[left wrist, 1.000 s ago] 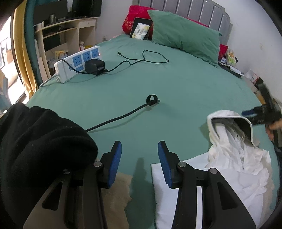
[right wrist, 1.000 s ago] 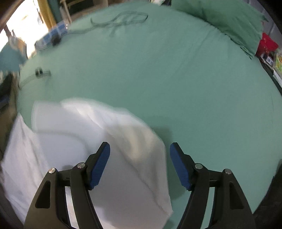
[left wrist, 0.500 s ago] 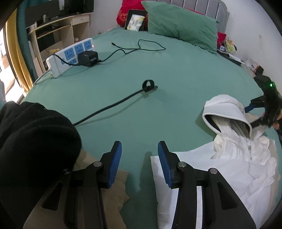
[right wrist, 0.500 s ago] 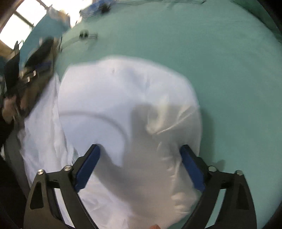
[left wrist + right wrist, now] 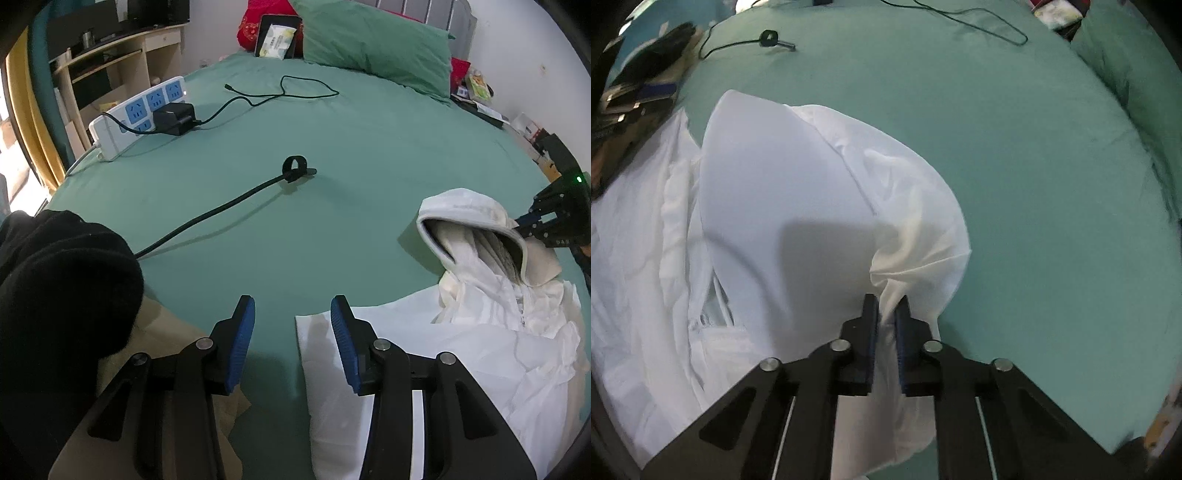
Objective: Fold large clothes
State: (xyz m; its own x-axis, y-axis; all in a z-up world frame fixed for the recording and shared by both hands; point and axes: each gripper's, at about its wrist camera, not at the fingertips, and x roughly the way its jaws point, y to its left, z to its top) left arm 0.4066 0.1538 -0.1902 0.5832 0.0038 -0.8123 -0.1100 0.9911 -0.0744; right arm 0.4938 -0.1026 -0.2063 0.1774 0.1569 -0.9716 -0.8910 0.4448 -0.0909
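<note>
A white hooded jacket (image 5: 480, 354) lies crumpled on the green bed at the right, its hood (image 5: 465, 210) raised and open toward me. In the right wrist view the jacket (image 5: 775, 203) fills the left half. My right gripper (image 5: 886, 310) points down at the hood, its jaws closing, with a bunched fold of hood fabric pinched between the blue pads. The left wrist view shows that same right gripper (image 5: 532, 225) at the hood's far rim. My left gripper (image 5: 291, 332) stands open over the green sheet with nothing between its fingers; its right finger hangs above the jacket's near corner.
A black garment (image 5: 55, 288) and a beige cloth (image 5: 173, 332) lie at the near left. A black cable with a strap loop (image 5: 293, 166) crosses mid-bed. Further back sit a white power strip (image 5: 136, 110) and a green pillow (image 5: 369, 44). A wooden desk (image 5: 110, 62) stands beside the bed.
The right gripper's jaws were wide open over the hood and have closed on a bunch of its fabric, with the wrist rolled. The left gripper has hardly moved and stays open.
</note>
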